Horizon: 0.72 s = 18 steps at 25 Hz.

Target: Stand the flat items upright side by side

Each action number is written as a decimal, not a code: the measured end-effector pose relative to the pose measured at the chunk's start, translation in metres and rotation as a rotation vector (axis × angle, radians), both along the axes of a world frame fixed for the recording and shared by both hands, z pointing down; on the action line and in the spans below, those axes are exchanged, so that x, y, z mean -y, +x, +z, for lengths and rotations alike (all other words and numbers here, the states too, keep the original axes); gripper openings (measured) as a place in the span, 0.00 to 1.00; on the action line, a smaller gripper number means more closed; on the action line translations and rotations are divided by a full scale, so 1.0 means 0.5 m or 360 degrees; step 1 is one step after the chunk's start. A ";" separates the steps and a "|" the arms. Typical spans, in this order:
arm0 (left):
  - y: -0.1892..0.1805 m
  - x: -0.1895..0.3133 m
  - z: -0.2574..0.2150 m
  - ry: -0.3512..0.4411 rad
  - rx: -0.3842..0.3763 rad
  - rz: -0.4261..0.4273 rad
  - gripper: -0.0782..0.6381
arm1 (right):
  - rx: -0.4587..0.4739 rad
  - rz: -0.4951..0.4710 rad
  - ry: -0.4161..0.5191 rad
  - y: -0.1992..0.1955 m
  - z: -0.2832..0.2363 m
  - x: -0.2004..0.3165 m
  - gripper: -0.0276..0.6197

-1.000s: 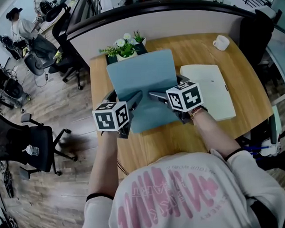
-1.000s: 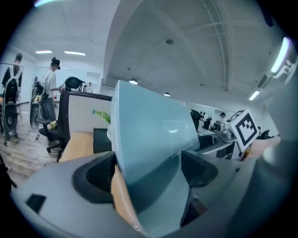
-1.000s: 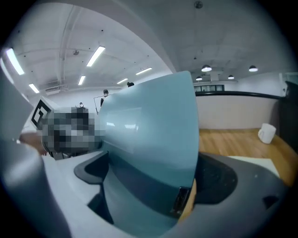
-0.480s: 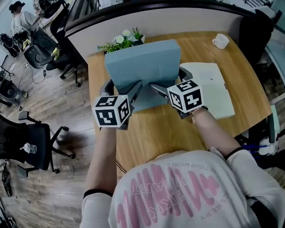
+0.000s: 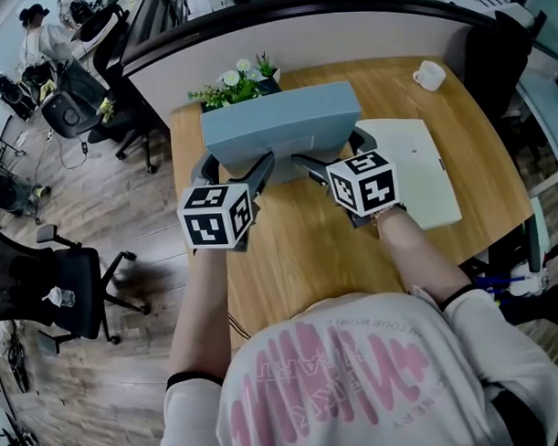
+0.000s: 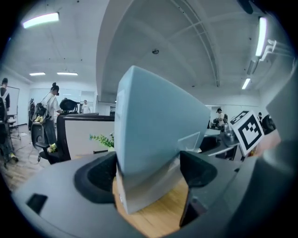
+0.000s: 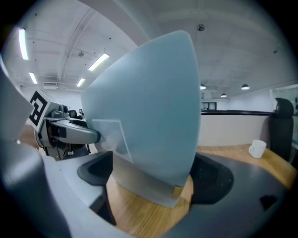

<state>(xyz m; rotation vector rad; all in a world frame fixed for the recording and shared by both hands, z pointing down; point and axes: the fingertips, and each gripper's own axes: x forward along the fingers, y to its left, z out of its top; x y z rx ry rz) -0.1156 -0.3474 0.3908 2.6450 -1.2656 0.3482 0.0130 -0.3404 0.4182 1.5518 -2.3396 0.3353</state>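
A thick blue-grey flat case (image 5: 280,121) stands nearly upright on its long edge on the wooden table (image 5: 289,254). My left gripper (image 5: 233,169) clasps its lower left part and my right gripper (image 5: 331,156) its lower right part, one jaw on each face. Both pairs of jaws have just been closing on it. In the left gripper view the case (image 6: 153,125) fills the gap between the pads; the right gripper view shows the case (image 7: 149,107) the same way. A cream flat folder (image 5: 410,167) lies flat to the right.
A potted plant (image 5: 233,85) stands right behind the case by the partition wall. A white mug (image 5: 430,78) sits at the far right corner. Office chairs stand on the floor left of the table.
The blue-grey case has tipped up from lying sloped toward me to standing almost upright, and both grippers rose a little with it.
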 end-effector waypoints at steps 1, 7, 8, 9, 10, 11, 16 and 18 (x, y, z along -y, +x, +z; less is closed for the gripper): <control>-0.001 0.002 -0.001 -0.0021 -0.0014 -0.0003 0.70 | 0.0005 0.0009 -0.0008 0.002 -0.003 0.000 0.82; 0.007 0.013 0.001 -0.0113 -0.0038 -0.0008 0.71 | 0.0010 0.0045 -0.0126 0.014 0.004 -0.001 0.82; 0.008 0.015 0.005 -0.0116 -0.0038 -0.0010 0.72 | -0.0007 0.0044 -0.0141 0.015 0.009 0.000 0.82; 0.008 0.015 0.009 -0.0108 -0.0045 -0.0011 0.72 | -0.0033 0.0038 -0.0140 0.016 0.014 0.000 0.82; 0.007 0.013 0.012 -0.0093 -0.0056 -0.0012 0.72 | -0.0067 0.0031 -0.0127 0.015 0.019 0.000 0.82; 0.006 0.012 0.013 -0.0076 -0.0066 -0.0010 0.72 | -0.0100 0.0021 -0.0108 0.015 0.023 -0.001 0.82; -0.001 0.017 0.016 -0.0017 -0.0056 0.0004 0.69 | -0.0149 0.0002 -0.0048 0.022 0.025 0.008 0.78; -0.002 0.019 0.018 0.0018 -0.0048 -0.0017 0.69 | -0.0151 0.0007 -0.0035 0.023 0.025 0.013 0.77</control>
